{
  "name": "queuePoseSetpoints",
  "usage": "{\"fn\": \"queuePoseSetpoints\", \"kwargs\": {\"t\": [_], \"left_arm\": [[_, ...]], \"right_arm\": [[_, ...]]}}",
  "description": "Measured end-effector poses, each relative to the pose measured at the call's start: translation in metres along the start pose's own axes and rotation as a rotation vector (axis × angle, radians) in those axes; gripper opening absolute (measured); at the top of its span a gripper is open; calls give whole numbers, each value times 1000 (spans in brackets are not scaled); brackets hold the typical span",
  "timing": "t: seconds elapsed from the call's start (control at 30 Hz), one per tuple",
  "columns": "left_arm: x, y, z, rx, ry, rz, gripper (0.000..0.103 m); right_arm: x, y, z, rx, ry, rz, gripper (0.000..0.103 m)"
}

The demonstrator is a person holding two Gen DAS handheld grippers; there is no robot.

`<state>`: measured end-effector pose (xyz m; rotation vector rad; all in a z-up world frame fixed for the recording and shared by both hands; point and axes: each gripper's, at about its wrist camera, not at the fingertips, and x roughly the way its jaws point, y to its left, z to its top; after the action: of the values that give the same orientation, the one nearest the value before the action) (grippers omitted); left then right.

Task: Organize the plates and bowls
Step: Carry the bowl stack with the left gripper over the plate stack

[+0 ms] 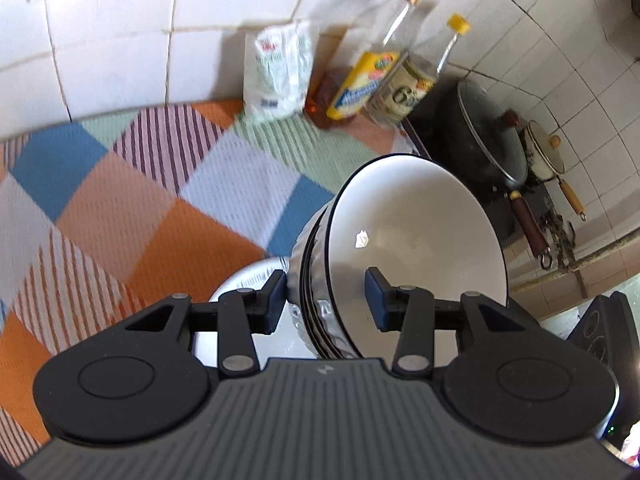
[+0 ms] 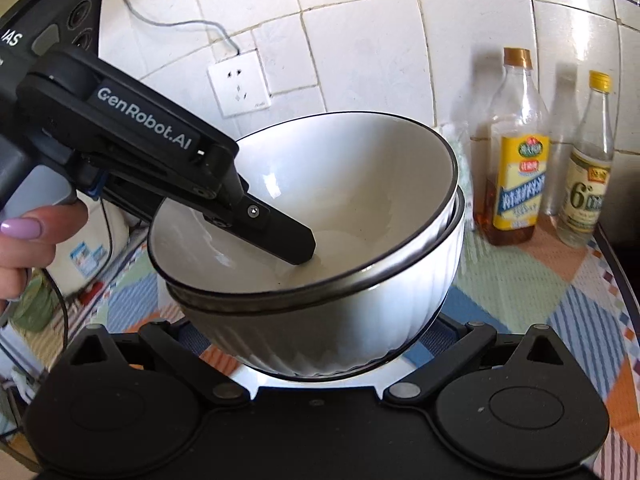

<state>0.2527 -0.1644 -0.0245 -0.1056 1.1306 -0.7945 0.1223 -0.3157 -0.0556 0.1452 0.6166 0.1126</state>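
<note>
Clamping the stacked bowls' (image 1: 412,240) rim (tilted), left hand-held gripper (image 1: 326,300) straddles it.

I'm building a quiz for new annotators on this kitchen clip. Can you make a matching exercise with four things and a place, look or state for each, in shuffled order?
Things:
1. stacked bowls
2. bronze-capped bottle
3. yellow-capped bottle
4. wall socket

Descriptions:
A. white label with a large 6
B. set in the white tiled wall
C. gripped at the wall by the left gripper, one finger inside, one outside
D. yellow label, a little amber liquid at the bottom

Pairs: 1-C, 2-D, 3-A, 4-B
</note>
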Motion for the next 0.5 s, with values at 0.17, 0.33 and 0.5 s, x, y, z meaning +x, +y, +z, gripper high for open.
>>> {"fn": "queuePoseSetpoints", "kwargs": {"t": [0.17,0.33,0.5], "left_arm": [[8,2,-34,-37,17,11,41],[18,17,-55,-76,34,7,41],[31,34,-65,-86,44,6,41]], "right_arm": [[-10,7,-27,-8,33,1,103],[-6,15,-48,-31,67,9,103],[5,25,-66,-50,75,4,103]]}}
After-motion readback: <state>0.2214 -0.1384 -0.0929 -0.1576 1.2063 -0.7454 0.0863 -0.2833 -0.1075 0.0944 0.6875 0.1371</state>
